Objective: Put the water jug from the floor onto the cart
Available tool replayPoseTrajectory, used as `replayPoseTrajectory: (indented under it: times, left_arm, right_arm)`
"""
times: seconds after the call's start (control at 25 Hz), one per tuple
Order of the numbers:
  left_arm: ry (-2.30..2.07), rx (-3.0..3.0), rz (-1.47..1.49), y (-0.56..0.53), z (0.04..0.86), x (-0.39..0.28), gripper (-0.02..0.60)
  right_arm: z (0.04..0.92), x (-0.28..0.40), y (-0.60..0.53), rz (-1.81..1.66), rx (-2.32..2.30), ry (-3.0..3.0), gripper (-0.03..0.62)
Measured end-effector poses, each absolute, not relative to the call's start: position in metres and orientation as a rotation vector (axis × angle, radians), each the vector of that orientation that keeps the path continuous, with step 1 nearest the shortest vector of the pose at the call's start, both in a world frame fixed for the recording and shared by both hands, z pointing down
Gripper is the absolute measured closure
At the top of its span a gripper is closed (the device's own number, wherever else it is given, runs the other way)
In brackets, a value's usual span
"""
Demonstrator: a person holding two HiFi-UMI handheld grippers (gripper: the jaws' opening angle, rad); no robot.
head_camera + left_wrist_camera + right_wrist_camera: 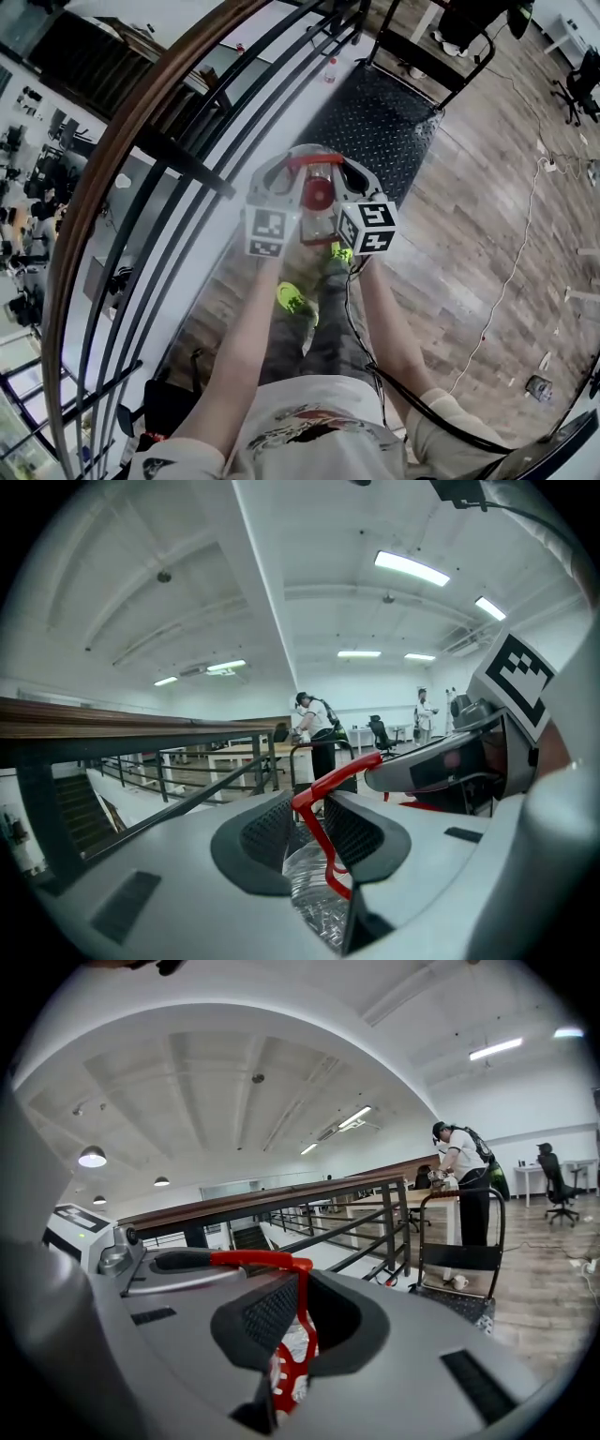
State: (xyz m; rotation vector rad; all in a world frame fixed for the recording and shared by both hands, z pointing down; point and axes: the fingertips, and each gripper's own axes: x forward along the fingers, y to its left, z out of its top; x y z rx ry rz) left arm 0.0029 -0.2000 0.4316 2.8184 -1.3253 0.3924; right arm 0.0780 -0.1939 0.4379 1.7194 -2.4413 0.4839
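Observation:
The water jug, clear with a red cap and a red carrying handle, hangs in the air in front of me between both grippers. My left gripper is shut on the handle at the jug's neck; its own view shows the red handle and clear plastic between the pads. My right gripper is shut on the red handle, with the red cap below. The cart, a black diamond-plate platform with a tube push bar, stands on the floor ahead.
A black railing with a wooden top rail curves along the left. A white cup sits on the cart's platform. A person stands behind the cart. A cable trails over the wooden floor at the right.

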Motion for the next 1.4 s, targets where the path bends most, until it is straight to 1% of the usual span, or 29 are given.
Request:
replayPoseTrajectory:
  times: [0.4,1.0,1.4]
  left_arm:
    - [-1.241,2.844,0.473,-0.263,0.451,0.089,0.476]
    - [-1.202,2.814,0.488,-0.374,0.48,0.221,0.476]
    - [-1.105,2.805,0.494,-0.42,0.506,0.273,0.476]
  right_arm:
    - [0.457,0.164,-0.252,0.545,1.779,-2.421,0.557]
    - [0.485,0.296,-0.36,0.599,1.789,-2.396,0.556]
    - [0.508,0.346,-0.401,0.644,1.845,-2.329,0.556]
